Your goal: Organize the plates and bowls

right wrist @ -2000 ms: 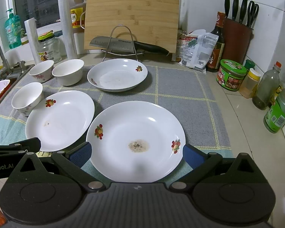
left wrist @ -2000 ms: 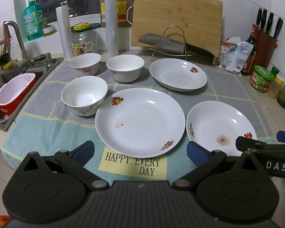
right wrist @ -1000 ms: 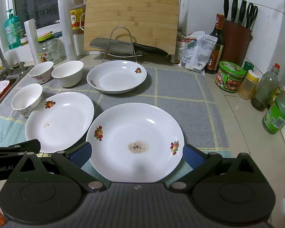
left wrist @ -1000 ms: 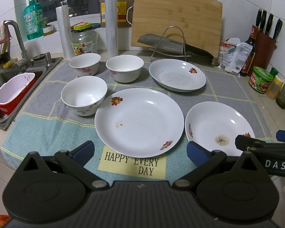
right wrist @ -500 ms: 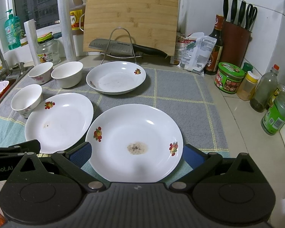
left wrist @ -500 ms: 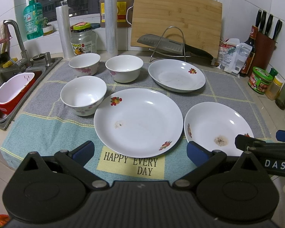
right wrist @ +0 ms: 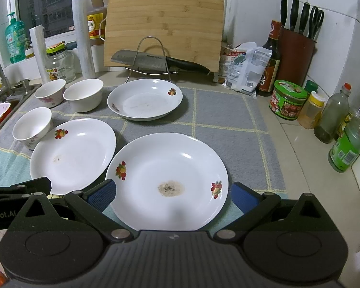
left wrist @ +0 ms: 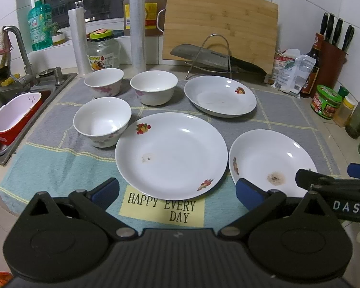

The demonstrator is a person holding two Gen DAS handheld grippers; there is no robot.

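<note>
Three white plates with fruit prints lie on a grey and teal mat (left wrist: 60, 168). The middle plate (left wrist: 171, 154) lies just ahead of my open left gripper (left wrist: 177, 190). The stained right plate (right wrist: 166, 181) sits between the wide-open fingers of my right gripper (right wrist: 171, 195), whose near rim is hidden by the gripper body. A deeper plate (right wrist: 145, 99) rests further back. Three white bowls stand at the left: a near bowl (left wrist: 102, 121), a far left bowl (left wrist: 104, 81) and a far middle bowl (left wrist: 154, 87). Nothing is held.
A sink (left wrist: 2, 110) with a red and white basin (left wrist: 14, 115) lies at the left. A cleaver on a wire rack (left wrist: 213, 58) and a bamboo board (left wrist: 219, 26) stand behind the plates. Jars and bottles (right wrist: 333, 120) line the right counter beside a knife block (right wrist: 297, 55).
Both grippers have drifted slightly, so the plates sit a little further left and lower in view. Both stay open and no dish has moved.
</note>
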